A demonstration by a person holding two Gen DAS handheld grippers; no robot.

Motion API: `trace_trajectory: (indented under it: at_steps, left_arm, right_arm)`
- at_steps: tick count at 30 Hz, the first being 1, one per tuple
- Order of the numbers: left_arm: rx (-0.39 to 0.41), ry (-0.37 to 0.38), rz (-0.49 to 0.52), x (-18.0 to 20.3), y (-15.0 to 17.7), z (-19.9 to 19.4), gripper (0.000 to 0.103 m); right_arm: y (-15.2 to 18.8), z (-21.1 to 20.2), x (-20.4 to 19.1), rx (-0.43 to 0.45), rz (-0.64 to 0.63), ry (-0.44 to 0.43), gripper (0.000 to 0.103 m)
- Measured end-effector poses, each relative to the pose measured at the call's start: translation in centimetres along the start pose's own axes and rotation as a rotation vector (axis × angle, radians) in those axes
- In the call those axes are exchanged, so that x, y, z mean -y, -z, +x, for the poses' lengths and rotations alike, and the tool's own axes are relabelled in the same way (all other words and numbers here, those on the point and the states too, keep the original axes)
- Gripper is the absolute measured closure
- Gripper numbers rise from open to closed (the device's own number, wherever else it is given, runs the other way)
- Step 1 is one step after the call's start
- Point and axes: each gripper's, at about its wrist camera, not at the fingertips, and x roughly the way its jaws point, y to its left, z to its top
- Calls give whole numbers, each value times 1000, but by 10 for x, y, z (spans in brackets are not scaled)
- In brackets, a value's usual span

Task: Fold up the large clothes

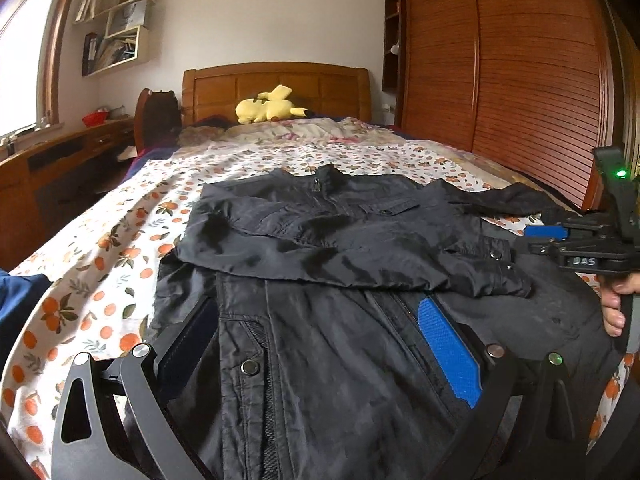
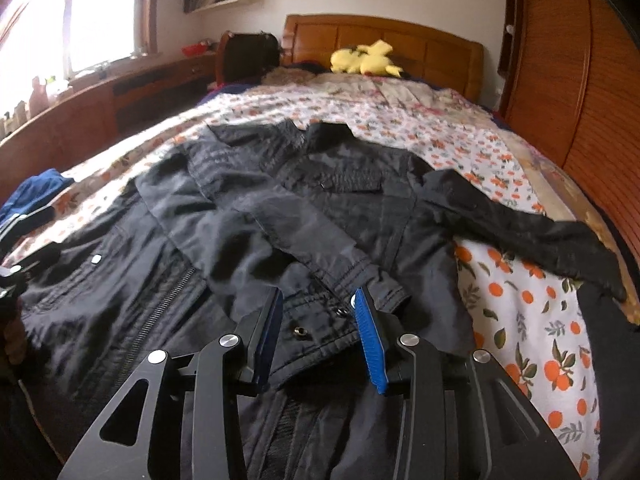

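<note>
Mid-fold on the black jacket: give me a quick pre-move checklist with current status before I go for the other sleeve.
1. One sleeve folded across the jacket front: ok.
2. Right gripper released: ok, jaws apart over the sleeve cuff, pads not pressing it.
3. Left gripper free: ok, wide open over the jacket, nothing pinched.
4. Other sleeve folded in: not ok, it lies out over the floral sheet.
5. Collar flat and zipped: ok.
6. Hem flat: cannot tell, hidden below the grippers.

Right gripper (image 2: pixel 316 312) angled down, jaws parted. Left gripper (image 1: pixel 320 328) jaws wide; bare fingers (image 1: pixel 614 312) at 3 o'clock.
</note>
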Motion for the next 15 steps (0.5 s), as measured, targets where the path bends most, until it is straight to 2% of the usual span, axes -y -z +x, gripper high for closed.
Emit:
trace_trajectory:
  at_steps: [5, 7, 15]
  left_arm:
    - [17, 6, 10, 1, 7, -2, 2]
    - [25, 10, 9, 0, 9, -3, 2]
    - [37, 10, 1, 0, 12, -5, 2]
  right_arm:
    - [8, 25, 9, -70, 33, 16, 58]
    - [11, 32, 12, -95, 47, 21, 51]
    - [18, 40, 9, -133, 51, 27, 51]
